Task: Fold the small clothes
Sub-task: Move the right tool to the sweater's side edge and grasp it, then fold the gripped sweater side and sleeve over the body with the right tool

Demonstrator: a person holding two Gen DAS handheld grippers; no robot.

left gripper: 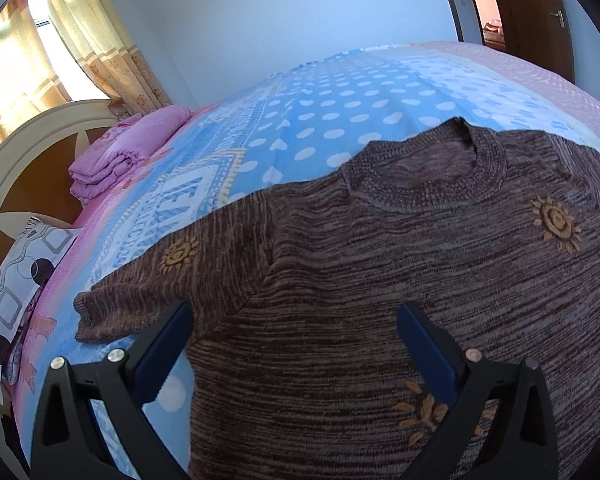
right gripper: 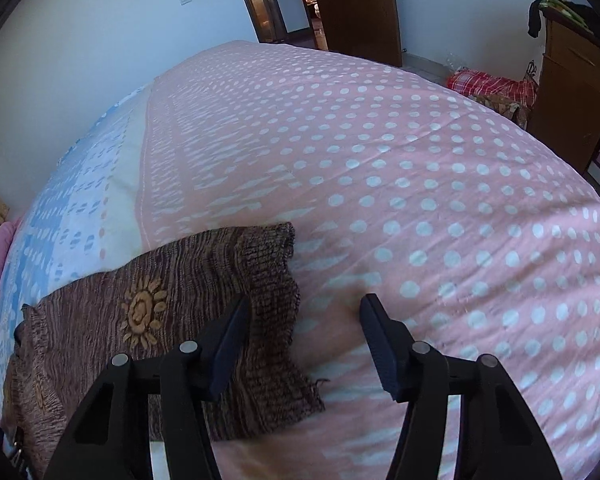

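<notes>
Brown marled knit, dotted with orange sun motifs, covers the near half of the bed: a small sweater [left gripper: 380, 280] lies face up and spread flat on the polka-dot bedspread [left gripper: 340, 120], collar pointing away from the person, which looks like the starting layout for a fold, since every edge is reachable from this side. In the left wrist view the left gripper [left gripper: 296, 344] hangs over the armpit region where the left sleeve [left gripper: 160, 280] meets the body, jaws spread wide and holding nothing; one finger sits over the sleeve side, the other over the torso, so a pinch here would probably gather the sleeve seam for turning inward. In the right wrist view the right gripper [right gripper: 304, 340] is likewise wide apart and empty, straddling the ribbed cuff [right gripper: 272, 280] of the other sleeve, one finger above the knit and the other above pink dotted cloth [right gripper: 420, 200]. Whether either finger touches the fabric is hard to judge through the fisheye. A folded pink blanket [left gripper: 120, 152] and a patterned pillow [left gripper: 16, 280] sit at the headboard [left gripper: 28, 136], well apart from the work, leaving the sweater room to be folded.
</notes>
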